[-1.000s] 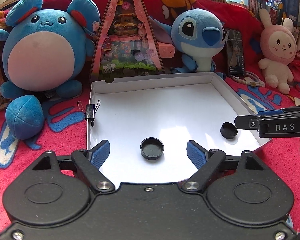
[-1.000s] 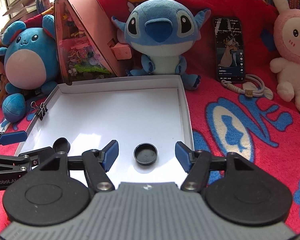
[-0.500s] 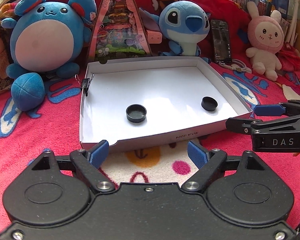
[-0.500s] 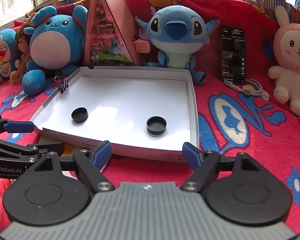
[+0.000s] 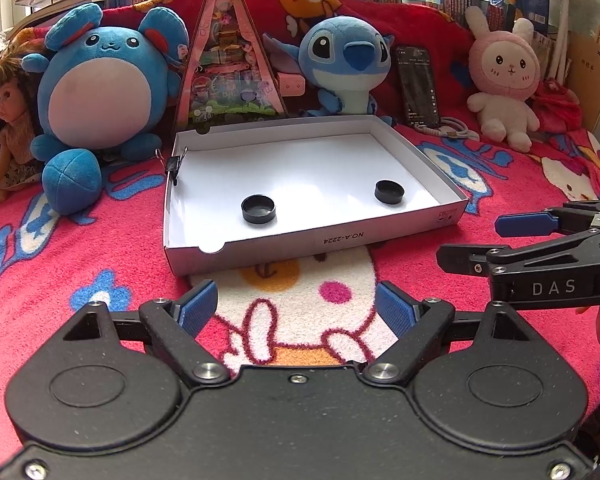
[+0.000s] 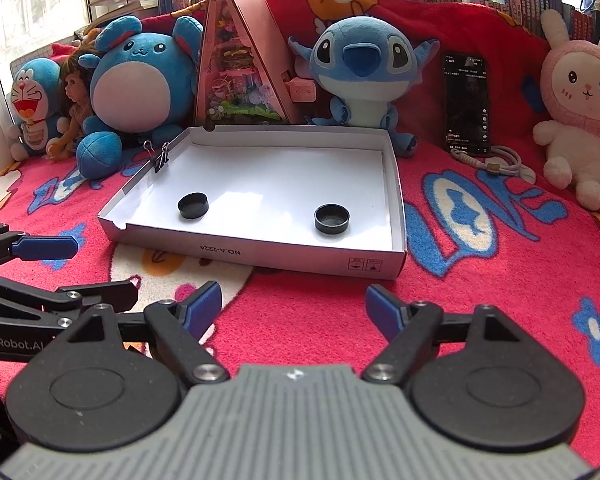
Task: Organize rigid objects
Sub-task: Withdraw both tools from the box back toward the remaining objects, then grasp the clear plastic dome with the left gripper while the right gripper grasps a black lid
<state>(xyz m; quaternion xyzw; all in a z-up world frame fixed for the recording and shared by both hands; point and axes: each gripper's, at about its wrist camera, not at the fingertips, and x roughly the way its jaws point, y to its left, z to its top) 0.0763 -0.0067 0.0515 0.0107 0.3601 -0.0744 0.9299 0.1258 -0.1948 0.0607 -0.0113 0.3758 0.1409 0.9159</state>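
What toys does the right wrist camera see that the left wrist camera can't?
Only the right wrist view shows the blue-and-white robot-cat plush with the open red mouth, at the far left.

Only the left wrist view shows the brown cardboard box, at the far right.

Both show the shallow white cardboard box holding two round black plastic caps, the blue big-eared alien plush, the pink rabbit plush, and both open tools.

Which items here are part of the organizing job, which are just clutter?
Job: white box, left cap, right cap, left tool and right tool, both open and empty.

Clutter: plush toys, doll, phone, cable, binder clip, pink triangular box.
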